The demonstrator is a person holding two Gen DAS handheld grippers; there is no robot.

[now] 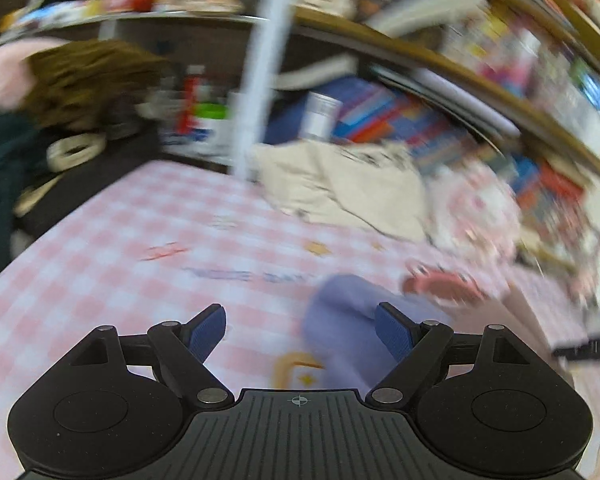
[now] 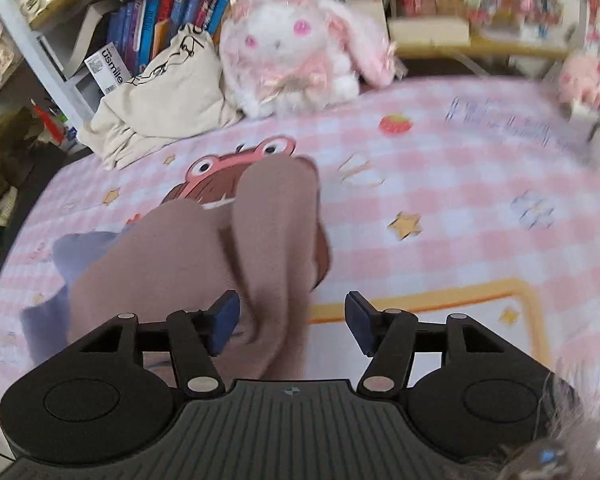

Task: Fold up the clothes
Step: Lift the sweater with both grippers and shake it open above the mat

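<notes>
Soft matt knit garment (image 2: 204, 248), seemingly.

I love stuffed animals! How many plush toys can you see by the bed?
2. A big white and pink bunny sits against the books; a small pink plush sits at the far right edge, blurry. More may be hidden.

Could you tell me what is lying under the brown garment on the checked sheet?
Under the brown garment a printed frog cartoon shows at its far edge and a lilac cloth at its left. The rest of both is covered.
</notes>
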